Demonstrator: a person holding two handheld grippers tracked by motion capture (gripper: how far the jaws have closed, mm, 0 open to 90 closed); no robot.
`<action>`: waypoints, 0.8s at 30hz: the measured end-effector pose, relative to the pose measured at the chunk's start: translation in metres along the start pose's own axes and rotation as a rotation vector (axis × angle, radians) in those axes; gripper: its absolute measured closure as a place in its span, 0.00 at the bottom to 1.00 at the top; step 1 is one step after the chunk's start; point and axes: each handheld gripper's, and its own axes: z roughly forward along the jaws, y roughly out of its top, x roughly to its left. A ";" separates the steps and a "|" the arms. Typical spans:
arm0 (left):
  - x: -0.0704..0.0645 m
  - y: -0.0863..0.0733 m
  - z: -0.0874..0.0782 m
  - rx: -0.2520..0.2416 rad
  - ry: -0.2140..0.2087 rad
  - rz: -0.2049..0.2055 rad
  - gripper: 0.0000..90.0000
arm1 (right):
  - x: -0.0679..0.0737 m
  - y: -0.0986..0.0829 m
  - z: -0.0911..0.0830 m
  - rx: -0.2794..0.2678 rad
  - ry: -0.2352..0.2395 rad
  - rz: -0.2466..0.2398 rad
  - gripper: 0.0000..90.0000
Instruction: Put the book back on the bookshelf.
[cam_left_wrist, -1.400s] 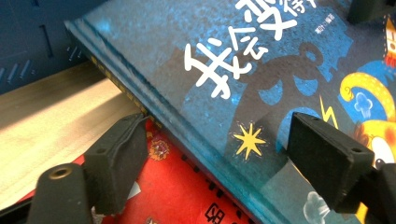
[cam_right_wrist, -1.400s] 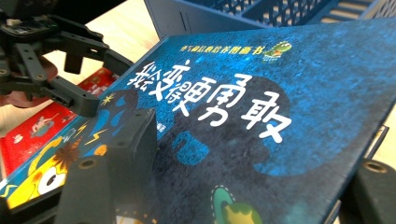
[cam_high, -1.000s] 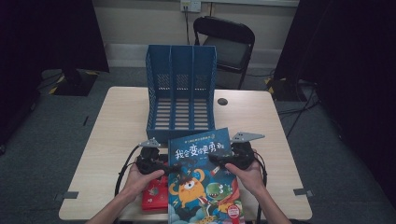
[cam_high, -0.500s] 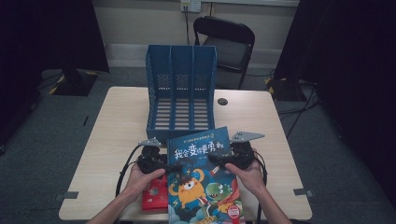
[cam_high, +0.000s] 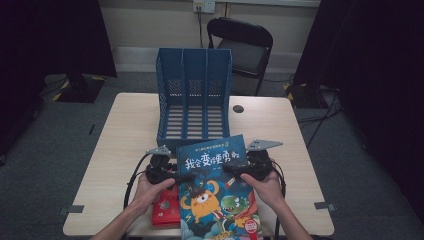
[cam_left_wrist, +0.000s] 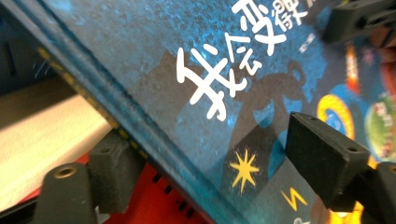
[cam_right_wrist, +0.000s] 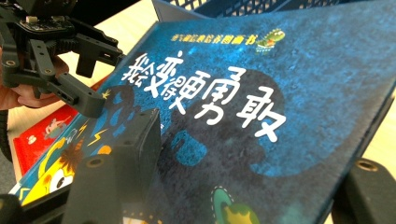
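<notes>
A large blue picture book (cam_high: 215, 200) with a cartoon monster and white characters lies tilted at the table's near edge, partly covering a red book (cam_high: 165, 207). My left gripper (cam_high: 186, 176) straddles the blue book's left edge. In the left gripper view one jaw sits under the spine and the other stands just above the cover (cam_left_wrist: 140, 56), with a visible gap. My right gripper (cam_high: 231, 169) straddles the right edge. One of its jaws lies over the cover (cam_right_wrist: 280, 70) and the other is past the edge, well apart. My left gripper (cam_right_wrist: 93, 74) shows across the book.
A blue three-slot file rack (cam_high: 194, 95) stands just beyond the book's far edge. A small black round object (cam_high: 238, 108) lies to the rack's right. Bare wooden table (cam_high: 125, 140) spreads on both sides. A black folding chair (cam_high: 242, 45) stands behind the table.
</notes>
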 end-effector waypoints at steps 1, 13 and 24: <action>-0.002 0.001 -0.001 -0.015 -0.007 -0.002 0.26 | 0.000 0.000 0.000 -0.001 0.001 0.001 0.38; -0.010 0.008 -0.011 -0.063 -0.004 -0.004 0.37 | 0.007 0.011 -0.001 -0.034 -0.013 -0.003 0.39; -0.011 0.017 -0.026 -0.087 0.013 0.011 0.42 | 0.010 0.025 -0.001 -0.070 -0.017 -0.002 0.40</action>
